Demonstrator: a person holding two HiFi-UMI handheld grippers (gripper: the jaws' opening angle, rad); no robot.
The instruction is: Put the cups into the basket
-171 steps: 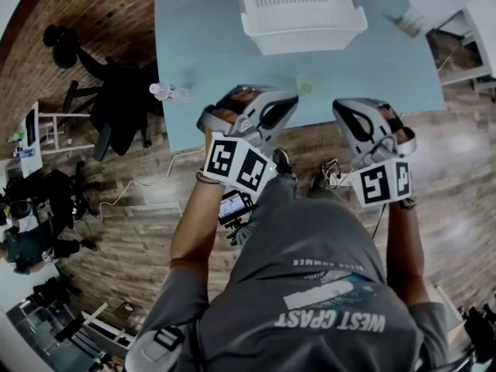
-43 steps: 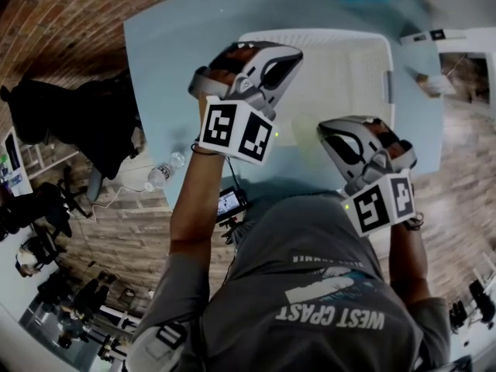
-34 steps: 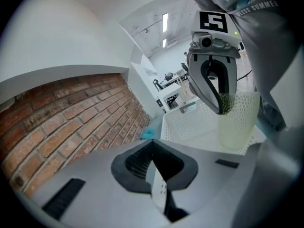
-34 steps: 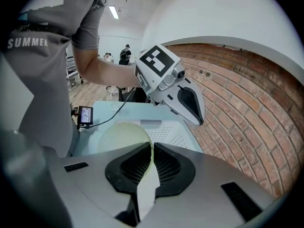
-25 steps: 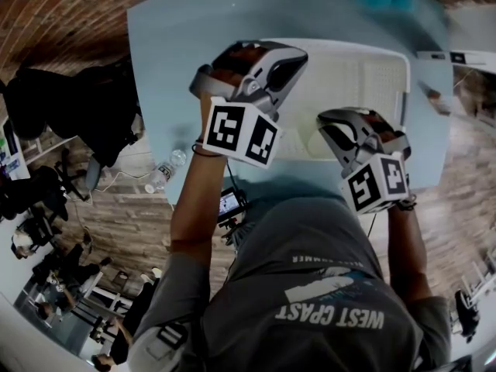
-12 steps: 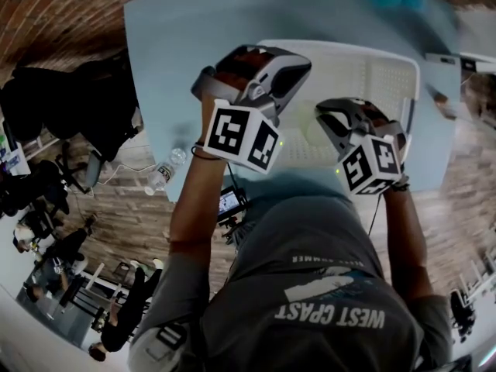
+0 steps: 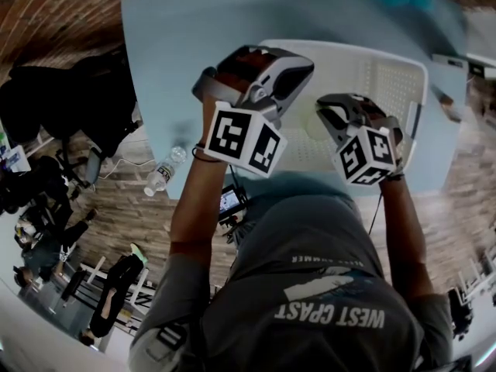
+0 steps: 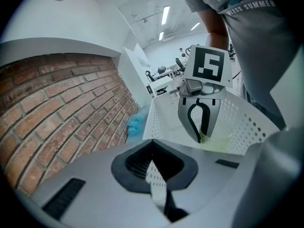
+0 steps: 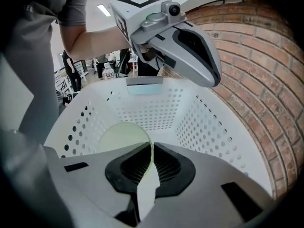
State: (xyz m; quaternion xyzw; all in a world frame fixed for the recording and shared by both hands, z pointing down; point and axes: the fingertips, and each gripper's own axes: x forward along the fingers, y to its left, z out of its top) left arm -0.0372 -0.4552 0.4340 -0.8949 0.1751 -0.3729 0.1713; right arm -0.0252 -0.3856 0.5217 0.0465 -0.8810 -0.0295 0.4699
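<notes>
The right tool is pinching the cup by its rim, with the jaws closing down to the width of the thin wall. The pale green cup is hanging just left of the jaws. Its mouth is facing back toward the tool, and its long axis is running ahead along the jaws toward the floor of the basket. The cup is sitting inside the perforated walls; no view is showing whether its base is touching the floor. So the coming move is looking like a plain release, the cup needing only to drop forward, not to travel sideways. Farther off, the left tool is hovering over the basket's left edge, its jaws drawn almost together on nothing and well apart from the cup. The basket is standing on the counter.
</notes>
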